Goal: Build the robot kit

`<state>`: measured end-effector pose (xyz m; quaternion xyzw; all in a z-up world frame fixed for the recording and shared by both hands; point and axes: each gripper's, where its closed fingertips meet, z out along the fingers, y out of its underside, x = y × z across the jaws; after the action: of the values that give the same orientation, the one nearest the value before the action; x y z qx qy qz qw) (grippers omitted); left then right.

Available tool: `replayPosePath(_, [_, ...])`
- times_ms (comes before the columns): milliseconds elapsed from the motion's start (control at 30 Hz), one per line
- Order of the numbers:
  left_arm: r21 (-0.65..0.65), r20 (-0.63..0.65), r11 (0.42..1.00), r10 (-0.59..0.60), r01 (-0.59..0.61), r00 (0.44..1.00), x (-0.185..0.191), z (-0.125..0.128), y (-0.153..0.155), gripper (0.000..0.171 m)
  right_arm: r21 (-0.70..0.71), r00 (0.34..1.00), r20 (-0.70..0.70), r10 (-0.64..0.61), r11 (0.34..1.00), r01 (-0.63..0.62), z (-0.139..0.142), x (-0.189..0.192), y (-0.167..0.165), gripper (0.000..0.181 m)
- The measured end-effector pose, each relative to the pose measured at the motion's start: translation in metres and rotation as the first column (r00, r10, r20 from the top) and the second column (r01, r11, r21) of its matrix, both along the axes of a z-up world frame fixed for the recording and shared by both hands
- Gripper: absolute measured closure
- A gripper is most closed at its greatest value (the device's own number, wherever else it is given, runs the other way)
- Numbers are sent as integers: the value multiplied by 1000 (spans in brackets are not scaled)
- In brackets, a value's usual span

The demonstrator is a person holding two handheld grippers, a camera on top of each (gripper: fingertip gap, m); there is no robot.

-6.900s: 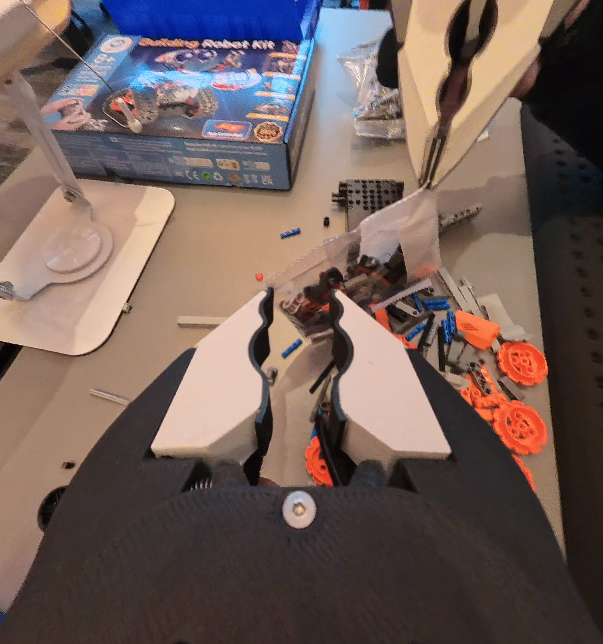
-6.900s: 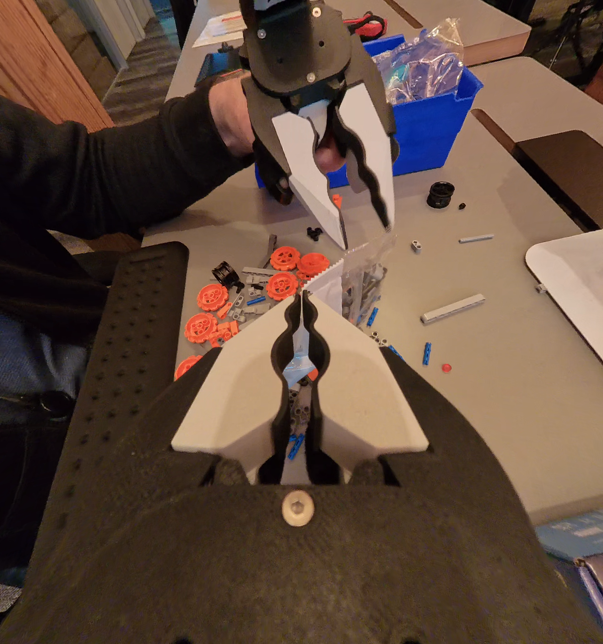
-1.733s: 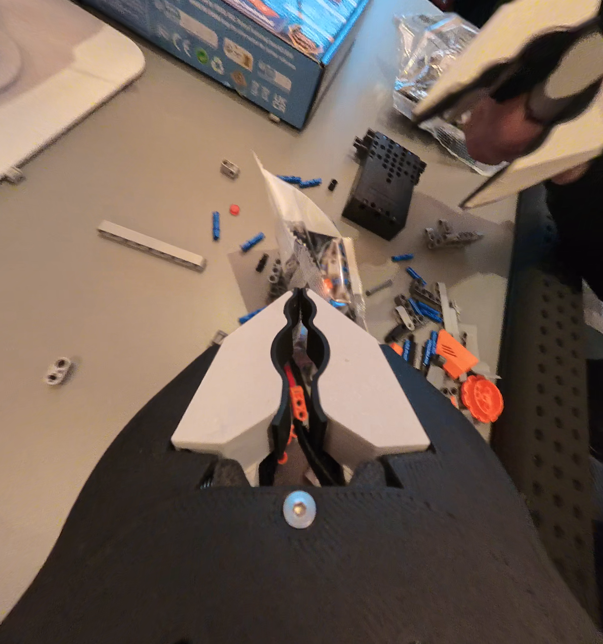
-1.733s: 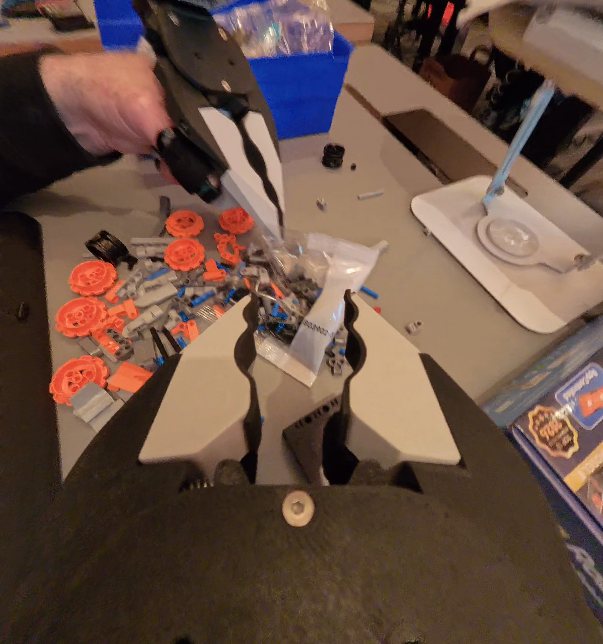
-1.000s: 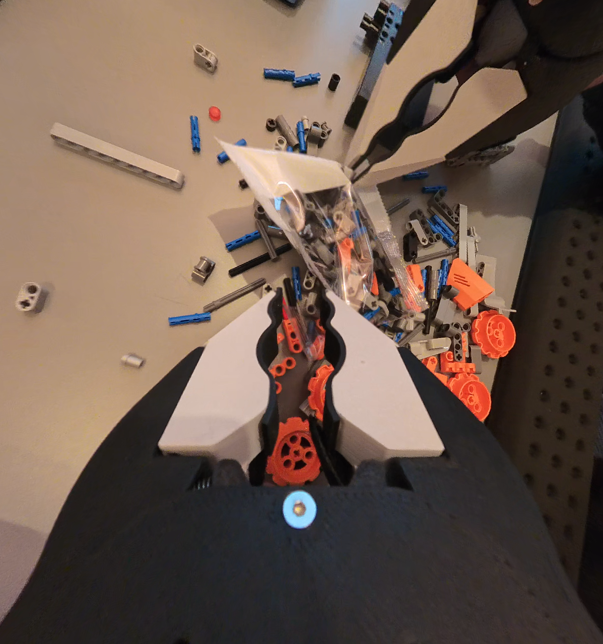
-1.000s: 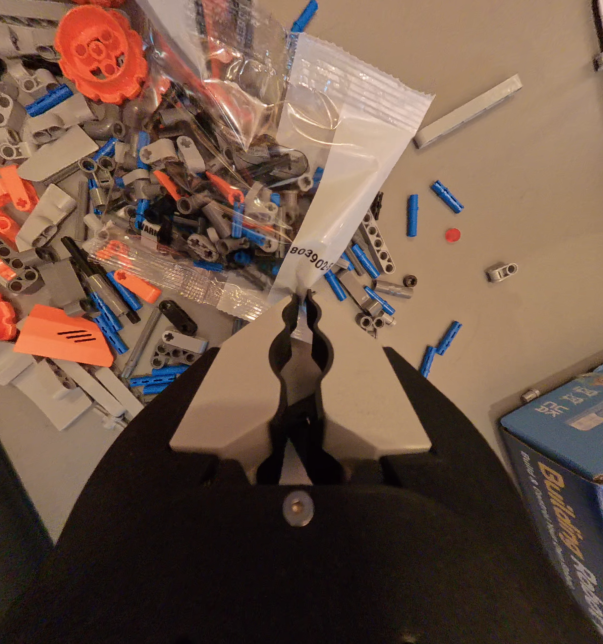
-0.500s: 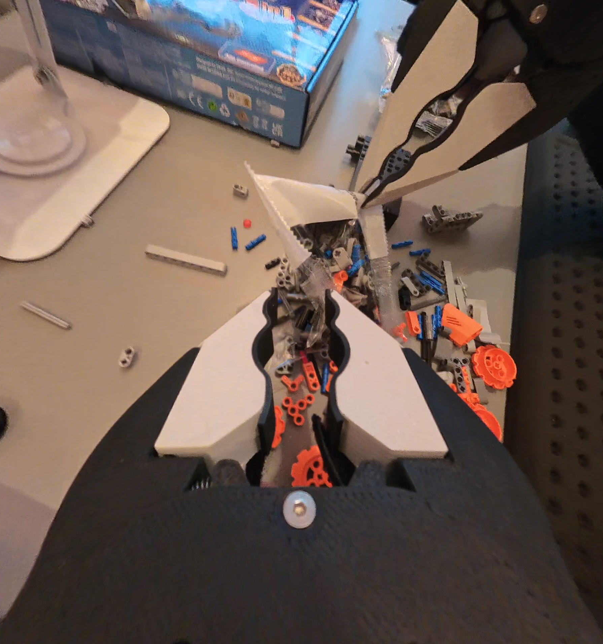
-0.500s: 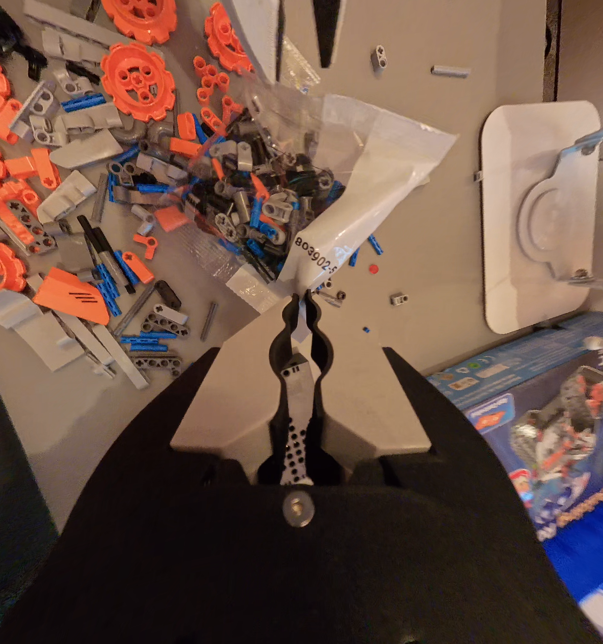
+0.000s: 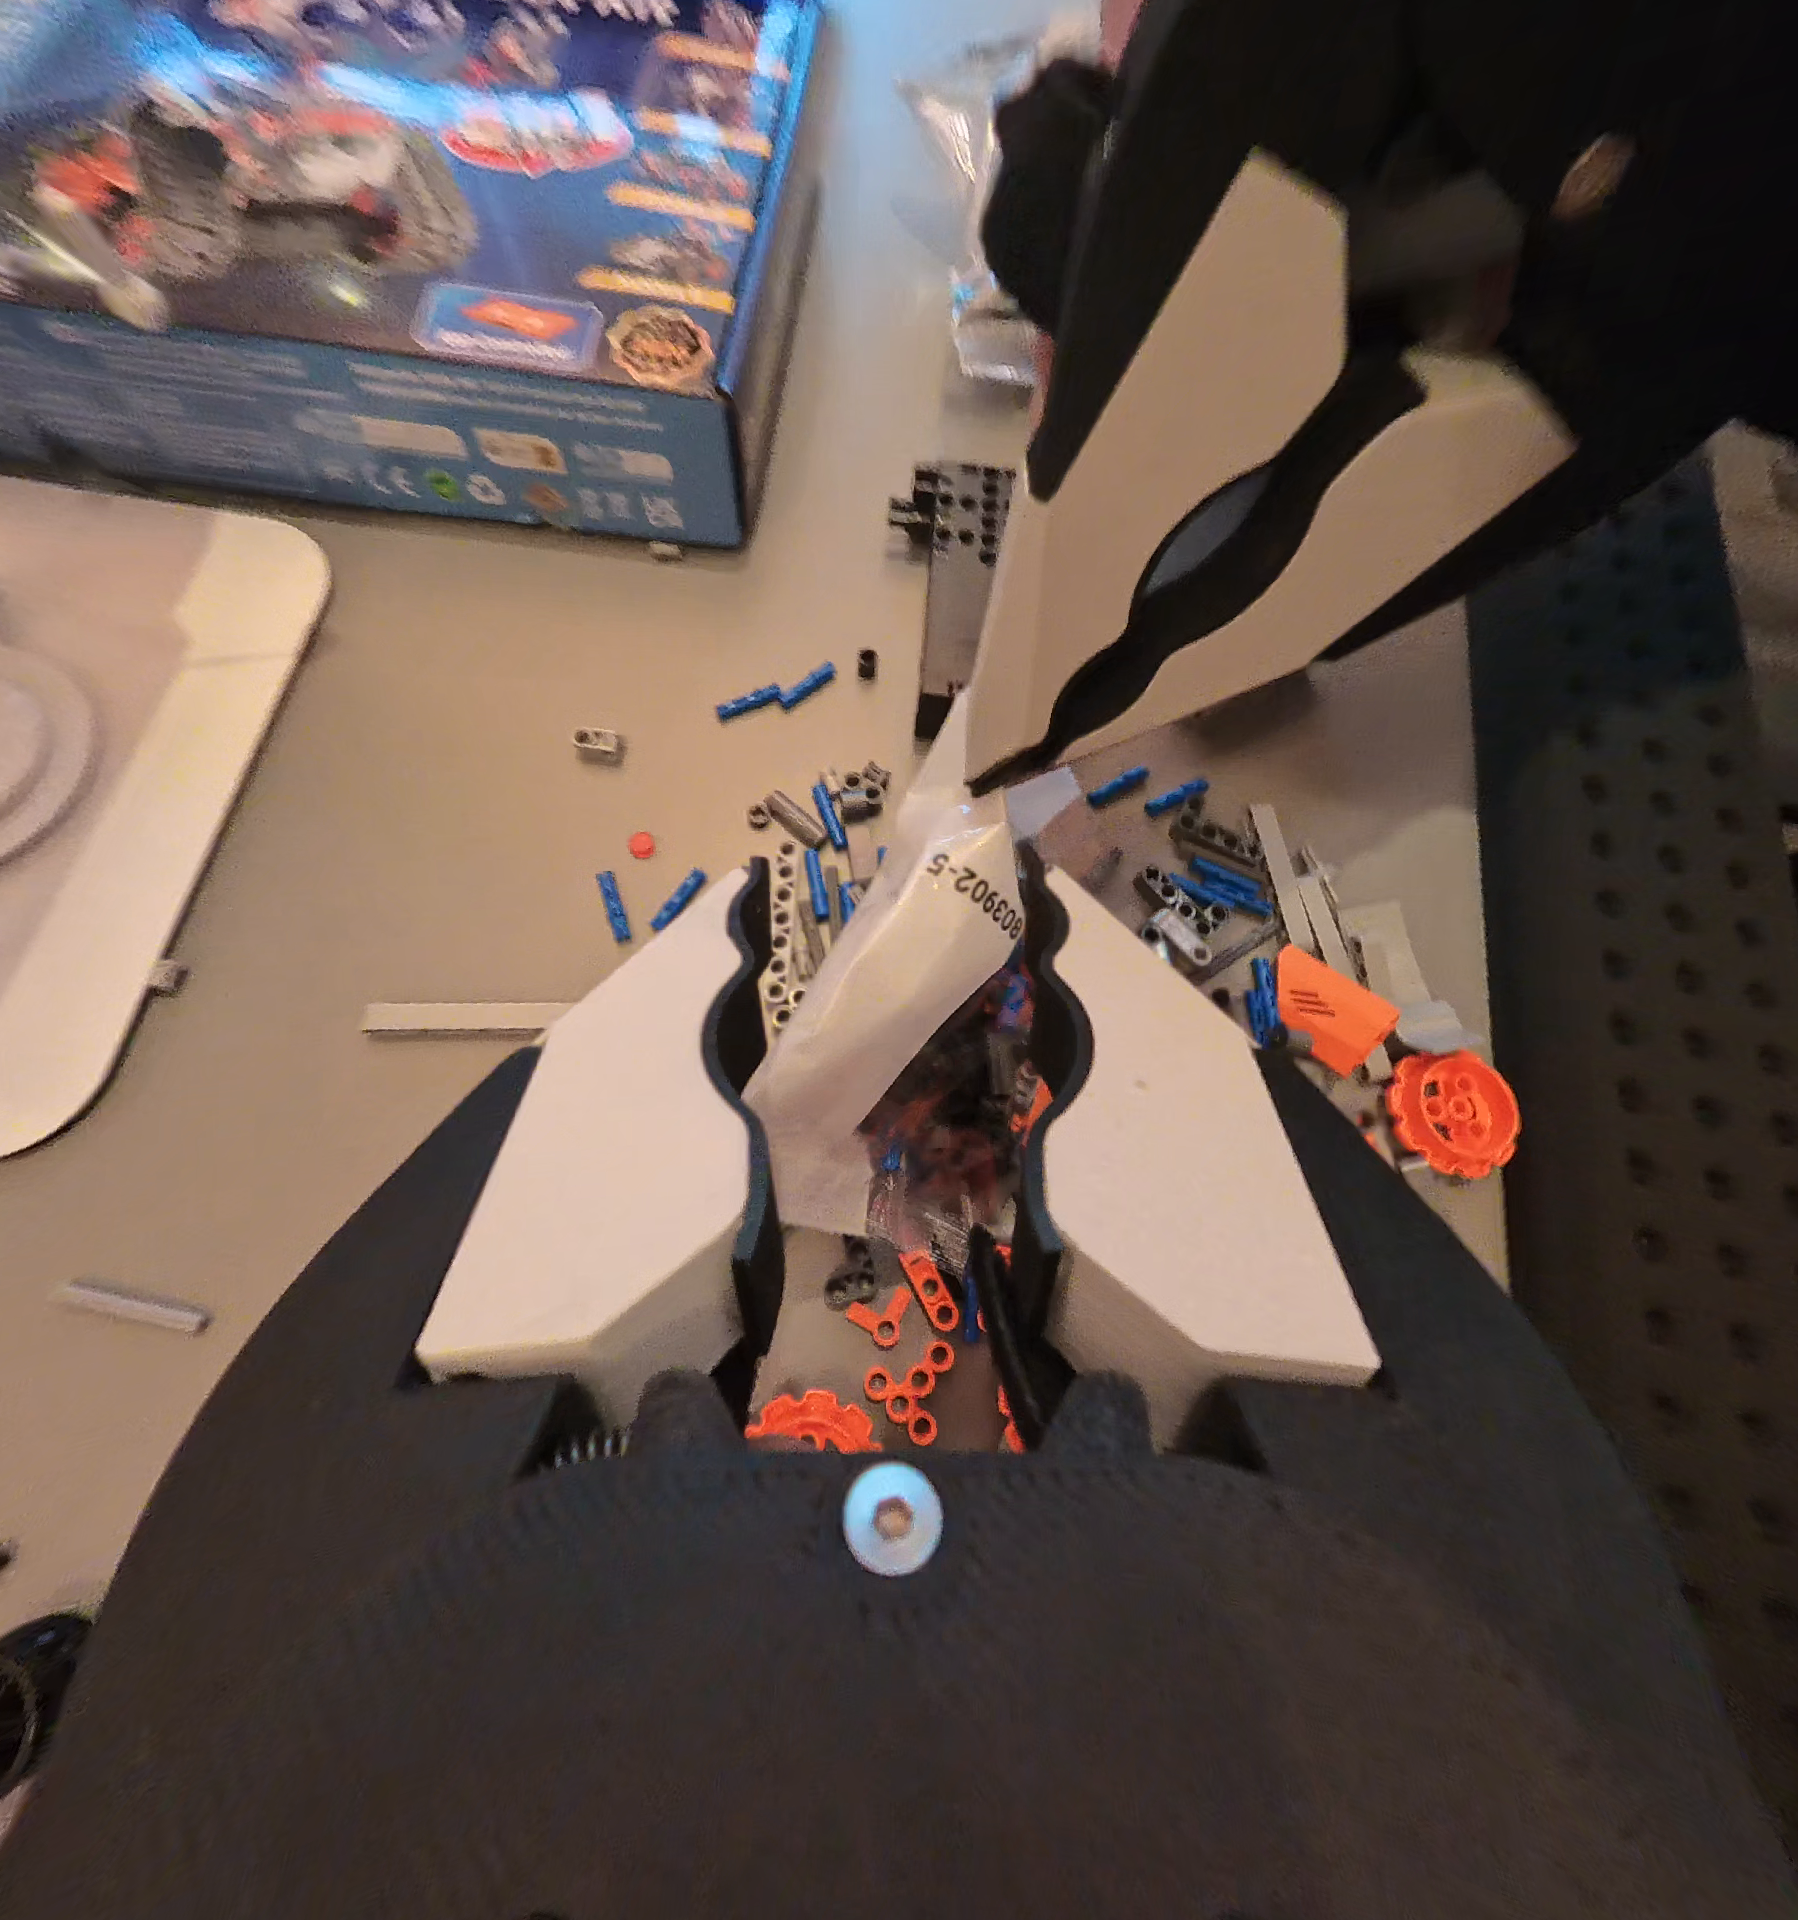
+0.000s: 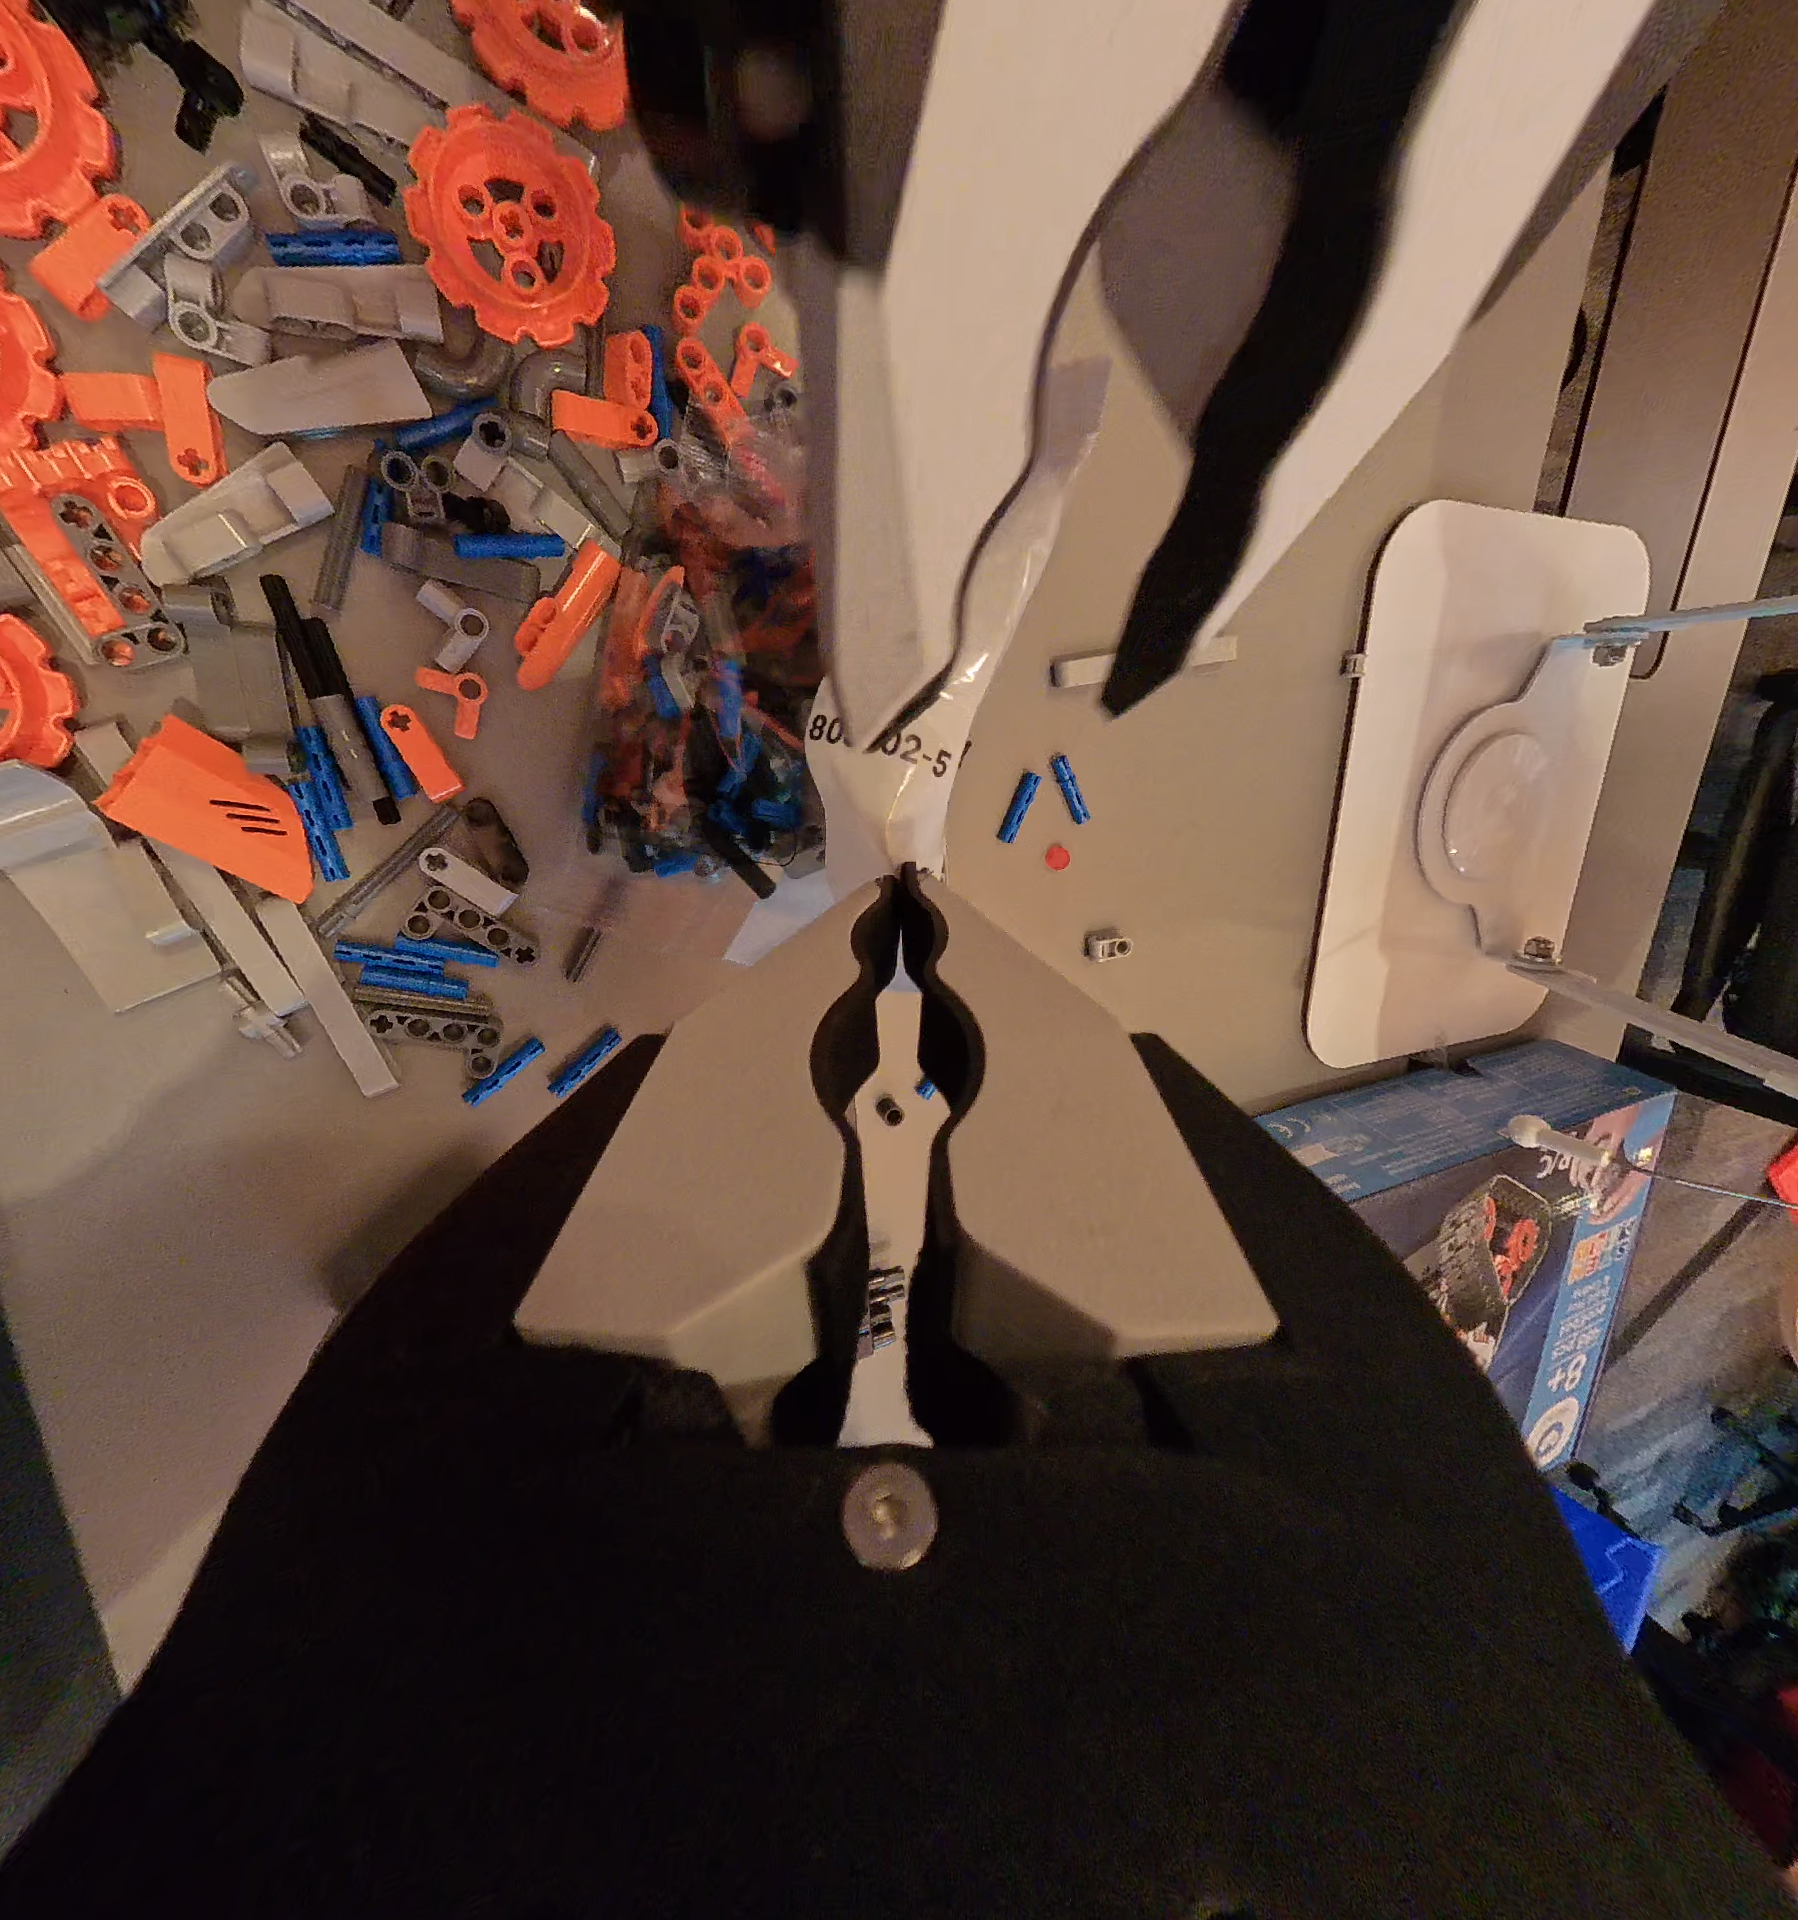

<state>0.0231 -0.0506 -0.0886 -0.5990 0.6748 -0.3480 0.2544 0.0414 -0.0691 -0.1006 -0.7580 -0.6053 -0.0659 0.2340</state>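
While the white lamp base (image 9: 116, 790) sits at the far left of the grey table (image 9: 438, 831) and the blue kit box (image 9: 375, 270) lies behind it, the loose parts begin just past them: a long grey beam (image 9: 453, 1017), a few blue pins (image 9: 775, 691) and a small red stud (image 9: 642, 844). In the middle, the left gripper (image 9: 887, 883) stands with its jaws spread, and the plastic bag (image 9: 905, 997) of small pieces hangs in the gap between them; whether either finger touches the bag cannot be told. Above and to the right, the right gripper (image 9: 999, 774) is clenched on the bag's upper corner, which the right wrist view confirms, its own tips (image 10: 900, 878) pinched together on the white edge of the bag (image 10: 874, 769). Farther right lies a heap of grey, blue and orange pieces, among them an orange wedge panel (image 9: 1331, 1006) and an orange gear wheel (image 9: 1454, 1114), just beside the black perforated mat (image 9: 1684, 1039) at the table's right edge.
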Motion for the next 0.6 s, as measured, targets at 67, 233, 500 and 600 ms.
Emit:
replayPosePath(67, [14,-69,999,-47,48,997,3,-16,-4,136,10,1000,-28,7,1000,-7,4,-3,1,181])
replayPosePath(233, [10,-89,995,-102,104,991,6,-21,-12,171,31,992,-124,-32,999,36,7,-3,5,181])
replayPosePath(500, [-74,22,994,-80,81,997,0,-9,-14,171,-111,769,-609,-196,981,162,28,-2,-3,141])
replayPosePath(600, [-106,40,994,-29,33,999,-2,-8,-7,171,-140,630,-746,-216,976,168,44,3,-4,135])
